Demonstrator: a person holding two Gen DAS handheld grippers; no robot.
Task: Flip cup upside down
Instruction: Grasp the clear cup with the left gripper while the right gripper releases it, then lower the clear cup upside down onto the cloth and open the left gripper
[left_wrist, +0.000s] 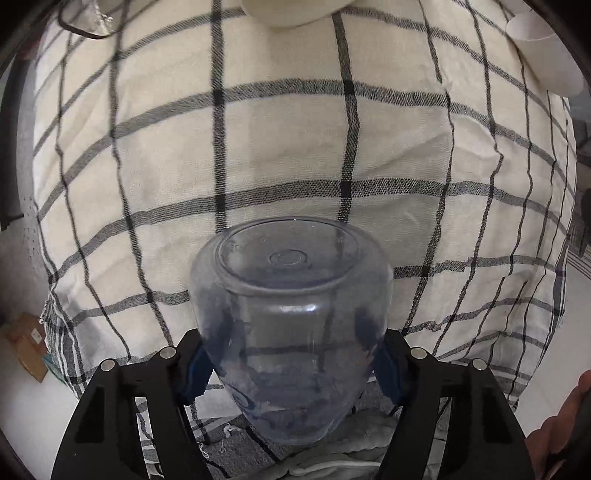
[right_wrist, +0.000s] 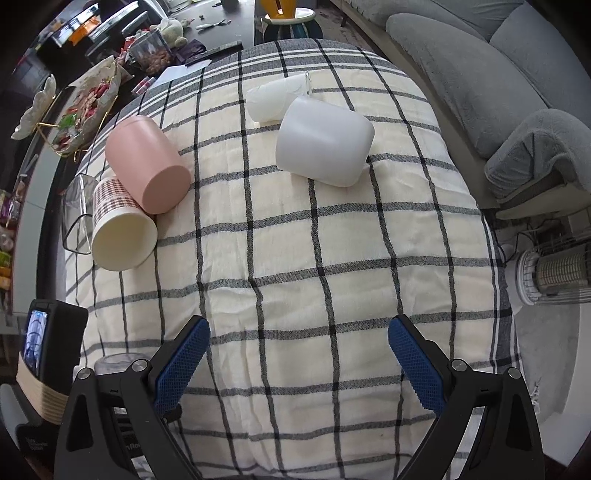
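My left gripper is shut on a clear bluish plastic cup, its blue pads pressing both sides. The cup's base faces up and away from the camera, its mouth points down toward the checked cloth. In the right wrist view my right gripper is open and empty above the cloth. A bit of the clear cup shows at the lower left there, behind the left finger.
On the cloth lie a pink cup, a patterned paper cup, a clear glass, a white square cup and a white cylinder cup. A grey sofa and a heater stand at the right.
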